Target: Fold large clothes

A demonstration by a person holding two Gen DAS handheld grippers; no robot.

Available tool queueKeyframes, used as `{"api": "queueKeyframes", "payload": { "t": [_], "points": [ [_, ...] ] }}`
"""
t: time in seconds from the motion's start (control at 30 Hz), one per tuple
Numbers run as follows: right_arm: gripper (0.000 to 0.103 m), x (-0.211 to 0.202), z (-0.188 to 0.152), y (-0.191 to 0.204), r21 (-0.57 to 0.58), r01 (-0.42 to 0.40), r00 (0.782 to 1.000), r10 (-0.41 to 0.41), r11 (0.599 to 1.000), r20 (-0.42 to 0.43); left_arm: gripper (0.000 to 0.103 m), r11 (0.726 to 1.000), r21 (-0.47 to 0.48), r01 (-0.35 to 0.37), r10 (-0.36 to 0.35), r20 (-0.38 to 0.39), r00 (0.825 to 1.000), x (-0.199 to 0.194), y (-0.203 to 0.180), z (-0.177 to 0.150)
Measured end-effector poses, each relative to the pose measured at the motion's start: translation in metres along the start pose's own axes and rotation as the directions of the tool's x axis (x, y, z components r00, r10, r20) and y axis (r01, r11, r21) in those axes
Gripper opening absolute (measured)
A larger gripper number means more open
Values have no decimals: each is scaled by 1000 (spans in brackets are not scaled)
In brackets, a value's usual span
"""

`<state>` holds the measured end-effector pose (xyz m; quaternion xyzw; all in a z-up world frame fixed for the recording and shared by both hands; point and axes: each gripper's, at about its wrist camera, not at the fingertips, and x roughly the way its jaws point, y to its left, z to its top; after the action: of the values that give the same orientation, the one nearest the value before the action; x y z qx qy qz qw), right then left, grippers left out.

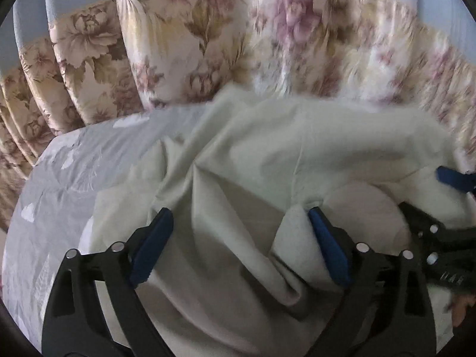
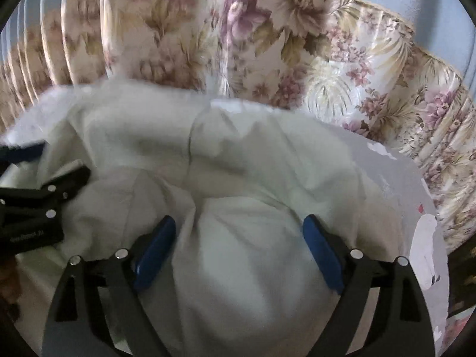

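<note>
A large cream-white garment (image 1: 267,154) lies crumpled on a grey bedsheet (image 1: 68,178). My left gripper (image 1: 239,217) is open, its blue-padded fingers (image 1: 154,244) straddling a raised fold of the cloth. My right gripper (image 2: 238,223) is open over a rounded bulge of the same garment (image 2: 244,261). The right gripper also shows at the right edge of the left wrist view (image 1: 440,205), and the left gripper at the left edge of the right wrist view (image 2: 35,178). The two grippers are close side by side.
Floral curtains (image 1: 208,44) hang right behind the bed's far edge, also in the right wrist view (image 2: 297,59). The grey sheet with white prints (image 2: 416,208) shows bare to the left of the garment and to its right.
</note>
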<state>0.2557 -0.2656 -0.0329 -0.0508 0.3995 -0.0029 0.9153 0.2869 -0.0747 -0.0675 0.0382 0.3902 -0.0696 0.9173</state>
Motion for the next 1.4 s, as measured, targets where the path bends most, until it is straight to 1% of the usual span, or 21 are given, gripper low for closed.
{"api": "queueKeyframes", "payload": {
  "t": [0.1,0.2,0.3,0.37,0.47,0.5,0.57,0.63,0.7,0.77,0.8,0.87,0.93,0.97,1.1,1.17,1.23,1.3,1.33,1.37,1.4],
  "points": [
    [91,-25,27,-19,102,-27,995,17,994,98,96,999,-49,11,-8,65,998,-19,13,26],
    [92,-19,56,-20,129,-36,992,20,991,121,97,998,-57,-2,6,75,997,-11,11,55],
    [91,18,73,-10,129,-12,999,5,992,50,96,999,-29,-37,38,23,999,20,3,68],
    [91,45,74,-8,143,-1,1000,3,990,-16,93,998,-26,-59,58,-42,997,49,3,69],
    [92,71,68,-14,194,-30,995,48,981,-86,93,995,-60,-76,69,-113,991,77,14,63],
    [92,76,64,-16,202,-26,993,48,979,-104,93,995,-65,-78,70,-123,990,82,16,61],
    [99,86,59,-18,187,8,990,18,982,-140,95,995,-66,-78,69,-131,989,87,16,58],
    [100,100,55,-24,209,-8,983,46,978,-179,99,994,-45,-96,90,-123,988,86,13,58],
    [100,99,56,-28,226,-22,981,65,974,-182,99,994,-32,-104,99,-117,988,85,12,58],
    [100,79,59,-27,215,-18,991,46,977,-127,97,996,-48,-78,73,-103,992,75,16,58],
    [100,66,59,-28,213,-22,995,43,977,-94,97,997,-68,-47,42,-87,995,63,19,57],
    [101,29,54,-28,211,-76,997,78,975,-3,99,996,-86,13,-15,-20,1000,31,23,52],
    [101,-5,39,-23,184,-121,992,115,976,44,100,998,-64,10,-8,36,999,3,20,40],
    [101,-16,31,-20,171,-120,992,113,978,53,100,999,-50,11,-8,63,998,-15,18,28],
    [101,-57,-7,2,95,-131,990,126,987,56,100,998,-51,24,-19,94,995,-52,13,-9],
    [101,-61,-22,10,80,-98,995,96,992,36,100,998,-53,23,-19,72,997,-58,9,-25],
    [101,-55,-33,9,99,-88,996,89,991,-12,100,998,-56,14,-12,39,999,-56,2,-37],
    [101,-44,-42,10,114,-61,995,69,992,-71,100,999,-20,-27,28,12,1000,-47,-5,-45],
    [101,-36,-45,12,96,-34,993,44,995,-105,100,997,9,-82,82,-7,997,-38,-7,-48],
    [101,-28,-48,13,82,-16,991,27,997,-135,100,992,19,-122,123,-59,991,-23,-7,-51],
    [101,-18,-51,11,83,-21,986,34,996,-163,100,995,-11,-103,102,-85,991,-18,-2,-54]
  ]
}}
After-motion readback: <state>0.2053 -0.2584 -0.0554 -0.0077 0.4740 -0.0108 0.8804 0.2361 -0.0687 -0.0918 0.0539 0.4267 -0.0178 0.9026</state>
